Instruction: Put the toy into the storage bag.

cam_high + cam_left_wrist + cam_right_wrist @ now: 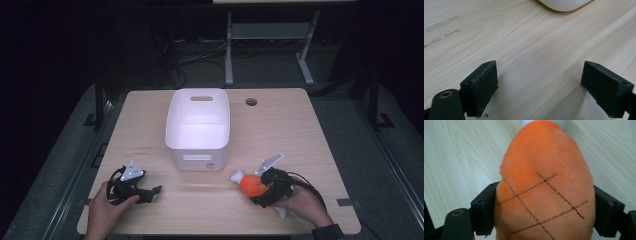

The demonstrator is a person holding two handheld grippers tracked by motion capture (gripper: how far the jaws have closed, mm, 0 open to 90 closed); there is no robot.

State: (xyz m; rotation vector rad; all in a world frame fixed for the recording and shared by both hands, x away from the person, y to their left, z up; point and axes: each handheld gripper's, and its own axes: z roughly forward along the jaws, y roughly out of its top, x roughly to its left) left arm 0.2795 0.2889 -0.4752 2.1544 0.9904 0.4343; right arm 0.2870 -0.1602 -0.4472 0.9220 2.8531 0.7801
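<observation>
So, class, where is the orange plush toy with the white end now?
In the high view, the orange plush toy sits front right on the table, clamped in the right gripper, near the white plastic bin.

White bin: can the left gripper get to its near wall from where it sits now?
Probably yes. The left gripper rests open on the table, holding nothing, and bare wood lies between it and the white bin. The orange plush toy is off to the right.

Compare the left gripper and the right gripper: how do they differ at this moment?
The left gripper is open with bare table between its jaws, while the right gripper is shut on an orange plush toy. In the high view, the left gripper sits near the table's front left corner, and the right gripper is at the front right, closer to the white bin. Both are black and held by a hand.
</observation>
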